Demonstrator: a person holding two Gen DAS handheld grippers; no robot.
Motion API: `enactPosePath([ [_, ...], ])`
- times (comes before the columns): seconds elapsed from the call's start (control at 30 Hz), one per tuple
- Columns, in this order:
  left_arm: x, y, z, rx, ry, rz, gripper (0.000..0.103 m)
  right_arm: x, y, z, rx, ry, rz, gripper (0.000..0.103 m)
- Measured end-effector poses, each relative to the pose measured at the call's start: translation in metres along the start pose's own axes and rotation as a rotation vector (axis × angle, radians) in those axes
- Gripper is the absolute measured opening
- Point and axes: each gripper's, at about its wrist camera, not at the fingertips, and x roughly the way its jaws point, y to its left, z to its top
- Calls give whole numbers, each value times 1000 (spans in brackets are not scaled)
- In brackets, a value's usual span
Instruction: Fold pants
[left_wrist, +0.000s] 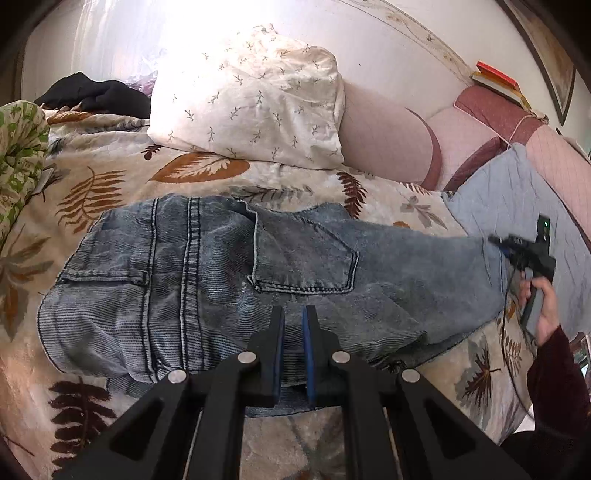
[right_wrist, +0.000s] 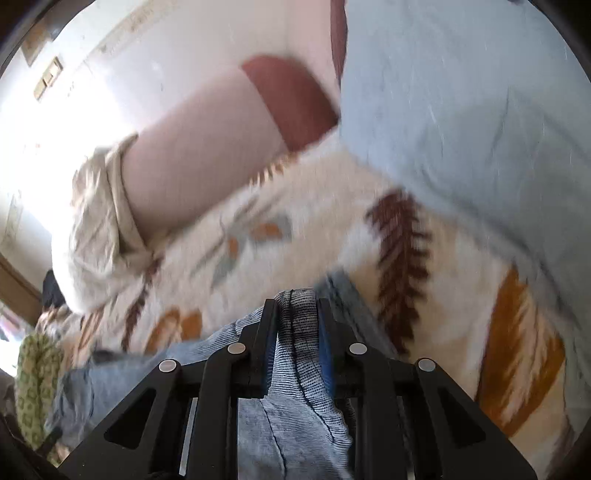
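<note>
Light blue jeans (left_wrist: 221, 266) lie flat on a leaf-patterned blanket (left_wrist: 110, 177), back pockets up, waist to the left and legs running right. My left gripper (left_wrist: 293, 317) sits low over the near edge of the seat, nearly shut, with denim pinched between its blue pads. At the far right a person's hand (left_wrist: 546, 306) in a dark red sleeve holds my right gripper (left_wrist: 498, 243) at the leg end. In the right wrist view, which is blurred, the right gripper (right_wrist: 295, 306) is shut on a bunched denim hem (right_wrist: 295, 369).
A white leaf-print pillow (left_wrist: 251, 99) leans on the pink padded headboard (left_wrist: 384, 136). A pale blue quilted cloth (left_wrist: 517, 192) lies past the leg end. Green patterned bedding (left_wrist: 18, 155) and a black garment (left_wrist: 92, 94) sit at the left. Books (left_wrist: 498, 79) rest on the headboard.
</note>
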Motion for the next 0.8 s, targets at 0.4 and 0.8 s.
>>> enactPosePath([
  [0.4, -12, 8, 7, -38, -39, 12, 14, 47, 11, -11, -46, 116, -218, 36],
  [0.8, -5, 7, 12, 16, -118, 6, 24, -13, 96, -85, -220, 224, -13, 56],
])
